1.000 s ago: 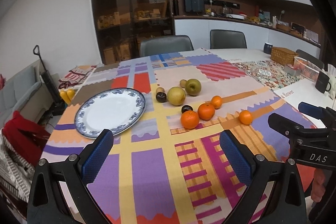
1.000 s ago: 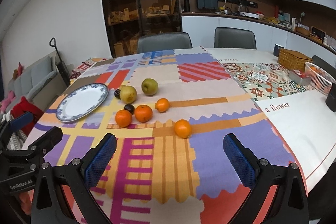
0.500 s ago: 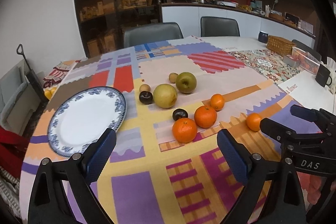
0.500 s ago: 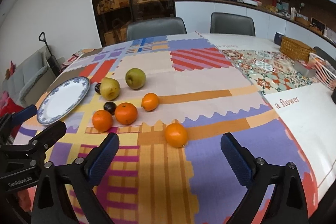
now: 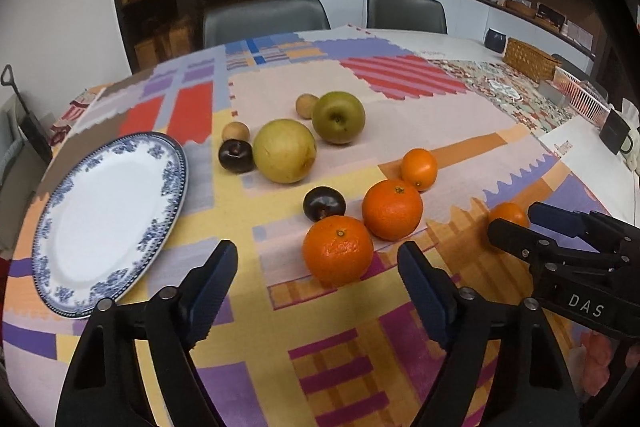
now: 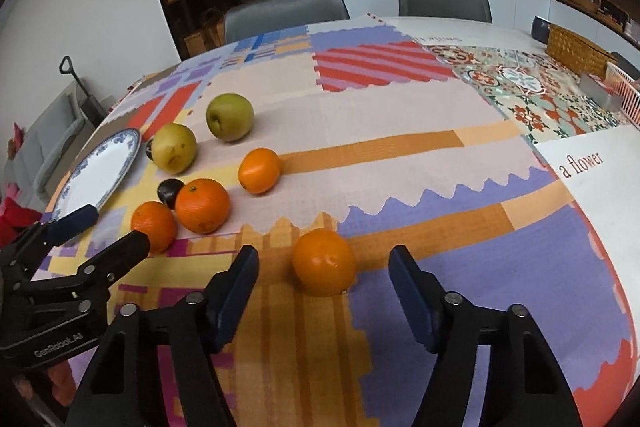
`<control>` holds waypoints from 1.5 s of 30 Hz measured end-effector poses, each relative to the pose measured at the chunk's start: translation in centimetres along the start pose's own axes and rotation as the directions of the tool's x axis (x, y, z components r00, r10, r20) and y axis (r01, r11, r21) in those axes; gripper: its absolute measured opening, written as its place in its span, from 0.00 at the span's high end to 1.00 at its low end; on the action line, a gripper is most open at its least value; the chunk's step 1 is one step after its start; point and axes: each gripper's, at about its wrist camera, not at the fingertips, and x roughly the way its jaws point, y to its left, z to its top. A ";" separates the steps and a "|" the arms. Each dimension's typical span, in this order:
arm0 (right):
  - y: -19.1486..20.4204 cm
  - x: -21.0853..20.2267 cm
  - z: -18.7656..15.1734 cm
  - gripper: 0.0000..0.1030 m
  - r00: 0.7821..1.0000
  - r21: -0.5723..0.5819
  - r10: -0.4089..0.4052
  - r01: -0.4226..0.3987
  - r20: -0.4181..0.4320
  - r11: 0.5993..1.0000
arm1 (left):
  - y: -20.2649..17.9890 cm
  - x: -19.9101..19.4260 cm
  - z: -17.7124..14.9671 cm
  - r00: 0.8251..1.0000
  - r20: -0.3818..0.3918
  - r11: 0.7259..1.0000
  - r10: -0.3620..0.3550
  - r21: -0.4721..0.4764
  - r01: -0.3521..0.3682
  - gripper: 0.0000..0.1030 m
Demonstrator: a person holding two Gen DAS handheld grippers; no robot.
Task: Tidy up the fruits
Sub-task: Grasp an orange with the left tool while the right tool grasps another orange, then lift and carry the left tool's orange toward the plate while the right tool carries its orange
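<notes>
The left hand-held gripper (image 5: 318, 291) hangs with its blue-padded jaws spread wide and nothing between them, low over the worktop (image 5: 256, 339) with its patchwork cloth; just beyond its tips sits a large mandarin (image 5: 338, 250), touching a second mandarin (image 5: 392, 209) behind it; a dark plum (image 5: 324, 203) lies against the near one, and a smaller orange fruit (image 5: 419, 169) sits just past the second. Farther back stand a yellow pear (image 5: 284, 151) and a green apple (image 5: 338, 117), near each other but apart; a second plum (image 5: 236, 156) rests beside the pear, with two small brown fruits (image 5: 235, 131) behind, one by that plum and one by the apple. The blue-and-white plate (image 5: 64, 291) lies to the left of the fruit, bare.

The right hand-held gripper (image 6: 324, 289) is likewise released, its jaws parted on either side of a lone orange (image 6: 324, 262) that rests on the cloth between the tips; neither pad touches it; this orange lies well apart from the main cluster. In the left wrist view the same fruit is half hidden behind the right hand-held gripper's fingers (image 5: 516, 237).
</notes>
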 end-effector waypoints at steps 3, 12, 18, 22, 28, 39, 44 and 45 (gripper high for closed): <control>-0.1 0.6 0.1 0.44 1.000 0.000 0.000 0.000 -0.015 1.000 | 0.0 0.8 0.2 1.000 -0.019 1.000 -0.011 -0.003 0.011 0.28; -0.1 1.2 0.1 0.60 1.000 -0.010 0.003 -0.004 -0.026 1.000 | -0.1 2.2 0.3 0.997 -0.066 0.999 -0.050 -0.020 0.049 0.56; -0.1 1.3 0.0 0.66 0.999 -0.013 0.014 -0.014 -0.029 1.000 | -0.3 2.1 0.3 0.996 -0.067 0.998 -0.063 -0.020 0.061 0.60; 0.0 1.1 0.0 0.66 0.999 -0.014 0.023 -0.023 -0.023 1.000 | -0.2 1.6 0.3 0.996 -0.054 0.997 -0.072 -0.024 0.071 0.60; 0.7 0.0 0.0 0.66 0.998 -0.035 0.061 -0.061 0.000 0.998 | 0.0 0.2 0.3 0.997 -0.031 0.997 -0.073 -0.028 0.072 0.61; 3.0 -3.0 0.4 0.66 0.990 -0.098 0.128 -0.123 0.055 0.988 | 1.4 -4.2 -0.2 0.998 0.041 0.998 -0.050 -0.045 0.052 0.61; 4.9 -4.5 0.7 0.66 0.982 -0.139 0.175 -0.163 0.073 0.977 | 2.7 -6.3 -0.4 0.997 0.078 0.998 -0.019 -0.062 0.024 0.61; 5.3 -4.7 0.8 0.66 0.980 -0.145 0.182 -0.170 0.075 0.975 | 3.0 -6.7 -0.5 0.996 0.083 0.998 -0.011 -0.067 0.017 0.61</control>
